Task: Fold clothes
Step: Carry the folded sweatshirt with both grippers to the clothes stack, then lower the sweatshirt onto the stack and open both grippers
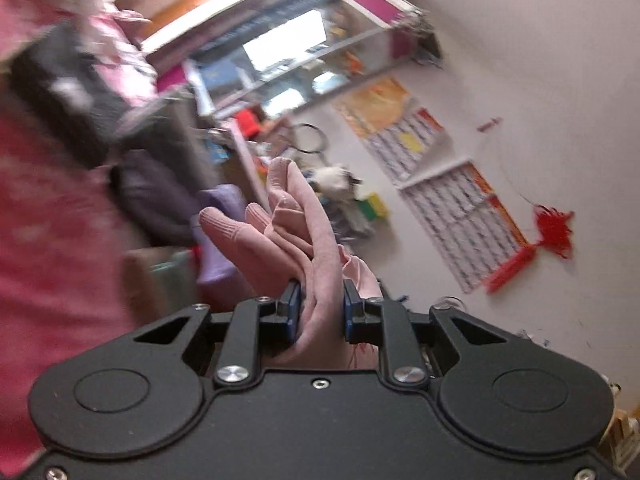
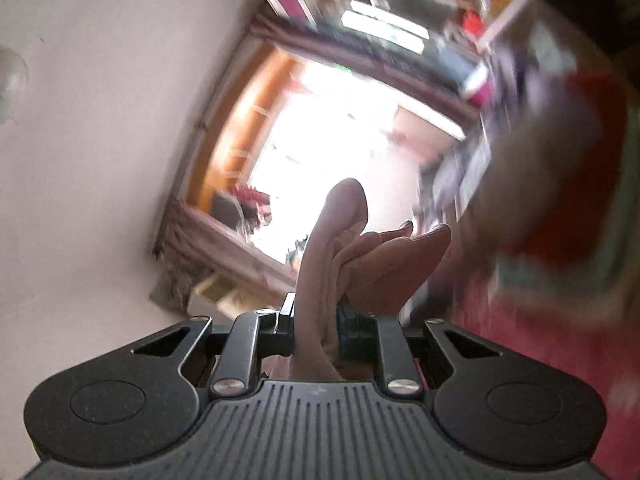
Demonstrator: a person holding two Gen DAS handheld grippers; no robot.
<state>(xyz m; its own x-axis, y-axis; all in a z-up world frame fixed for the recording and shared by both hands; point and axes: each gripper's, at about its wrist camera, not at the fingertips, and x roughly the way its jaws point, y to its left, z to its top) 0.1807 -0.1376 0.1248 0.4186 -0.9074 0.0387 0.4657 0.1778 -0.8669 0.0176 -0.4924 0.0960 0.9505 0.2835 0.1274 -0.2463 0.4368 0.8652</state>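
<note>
White wall behind; left tool (image 1: 321, 312) and right tool (image 2: 316, 320) each pinch pink garment (image 1: 304, 232), bunched lengthwise forward.

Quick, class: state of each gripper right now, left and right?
Left gripper: closed on the pink cloth.
Right gripper: closed on pink cloth too; whether it is the same garment cannot be told.

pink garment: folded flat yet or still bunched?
Bunched. The pink garment stands in gathered creases, pinched in the left tool and the right tool.

White wall (image 1: 520, 60) with calendars (image 1: 460, 216), cluttered shelves (image 1: 304, 64), bright window (image 2: 340, 152).
</note>
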